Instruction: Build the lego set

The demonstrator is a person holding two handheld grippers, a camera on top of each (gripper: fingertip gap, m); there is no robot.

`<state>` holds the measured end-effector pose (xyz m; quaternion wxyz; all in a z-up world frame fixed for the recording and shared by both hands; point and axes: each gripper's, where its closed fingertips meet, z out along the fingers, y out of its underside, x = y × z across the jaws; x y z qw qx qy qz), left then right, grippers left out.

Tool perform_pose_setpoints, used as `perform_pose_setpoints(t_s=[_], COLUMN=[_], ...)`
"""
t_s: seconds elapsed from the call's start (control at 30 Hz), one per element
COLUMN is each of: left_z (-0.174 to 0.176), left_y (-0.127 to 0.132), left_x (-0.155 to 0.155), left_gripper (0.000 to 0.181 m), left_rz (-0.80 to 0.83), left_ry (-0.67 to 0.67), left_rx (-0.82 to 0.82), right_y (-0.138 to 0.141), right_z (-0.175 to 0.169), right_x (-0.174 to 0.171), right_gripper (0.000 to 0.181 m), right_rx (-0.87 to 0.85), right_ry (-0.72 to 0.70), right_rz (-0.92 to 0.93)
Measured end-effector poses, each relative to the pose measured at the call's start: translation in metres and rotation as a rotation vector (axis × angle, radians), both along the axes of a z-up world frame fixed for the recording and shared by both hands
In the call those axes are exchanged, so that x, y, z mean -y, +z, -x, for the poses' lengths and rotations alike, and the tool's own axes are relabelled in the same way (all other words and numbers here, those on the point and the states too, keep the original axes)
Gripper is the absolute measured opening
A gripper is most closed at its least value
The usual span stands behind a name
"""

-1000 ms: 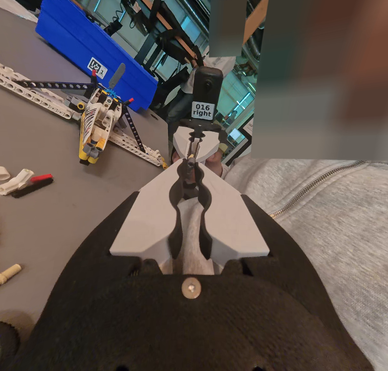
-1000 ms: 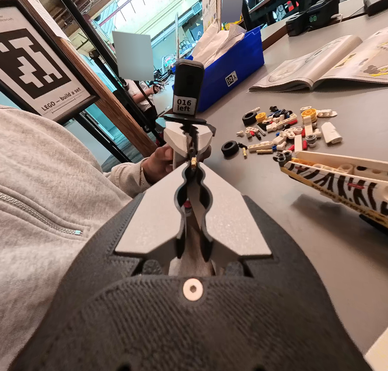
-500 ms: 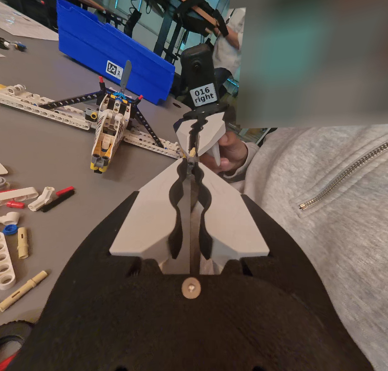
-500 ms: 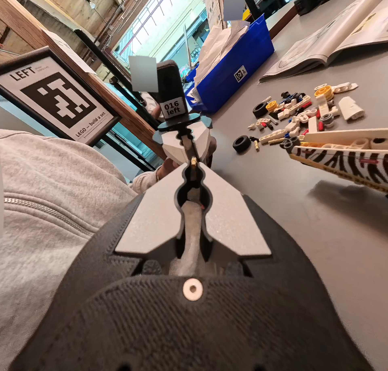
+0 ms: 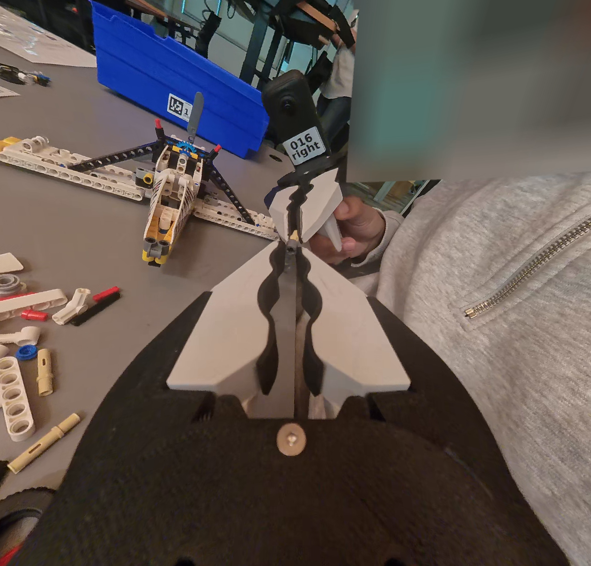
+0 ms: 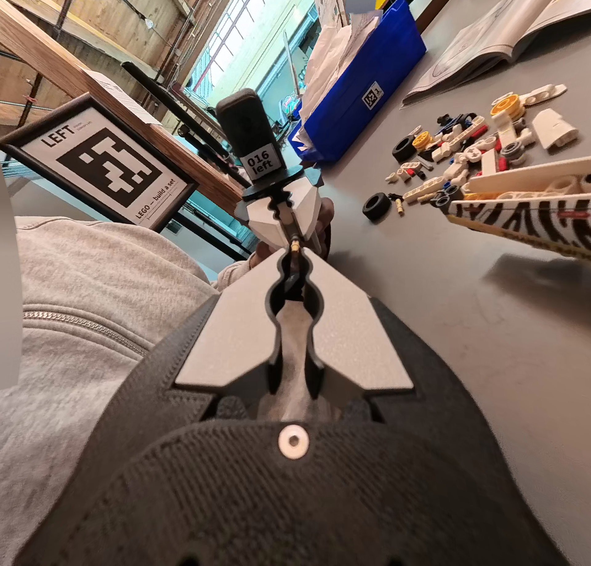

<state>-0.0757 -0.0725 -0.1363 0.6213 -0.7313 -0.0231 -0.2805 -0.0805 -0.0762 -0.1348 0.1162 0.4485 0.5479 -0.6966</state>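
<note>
My left gripper (image 5: 290, 247) is shut on a small grey connector (image 5: 291, 250) at its tips. My right gripper (image 6: 294, 255) faces it tip to tip and is shut on a short tan pin (image 6: 295, 246). The pin's end meets the grey connector, above the table's near edge. Each gripper shows in the other's view: the right gripper (image 5: 295, 233) and the left gripper (image 6: 291, 235). The part-built white, yellow and zebra-striped plane (image 5: 171, 198) stands on the grey table (image 5: 96, 240) to the left; its striped side (image 6: 527, 218) shows in the right wrist view.
A blue bin (image 5: 179, 77) stands behind the plane. Loose parts (image 5: 38, 314) lie at the left; a pile of parts (image 6: 463, 154), a black tyre (image 6: 377, 205) and an open booklet (image 6: 479, 38) lie beyond. A framed marker sign (image 6: 105, 163) stands nearby. A person in a grey zipped top (image 5: 479, 326) is close.
Both grippers stay shut and tip to tip. They have swung and tilted together, so the left wrist view shows more of the table and the right gripper now leans.
</note>
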Motion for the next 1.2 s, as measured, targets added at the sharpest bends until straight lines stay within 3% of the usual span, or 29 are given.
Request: perform_pose_setpoints(t_s=[1.2], left_z=[-0.007], left_y=[-0.018], left_x=[-0.003], left_gripper=[0.003], left_rz=[0.13], left_ry=[-0.04], left_rx=[0.018], right_y=[-0.019], right_z=[-0.005], right_x=[-0.001], right_gripper=[0.001], right_rx=[0.14], right_ry=[0.083], right_rz=[-0.019])
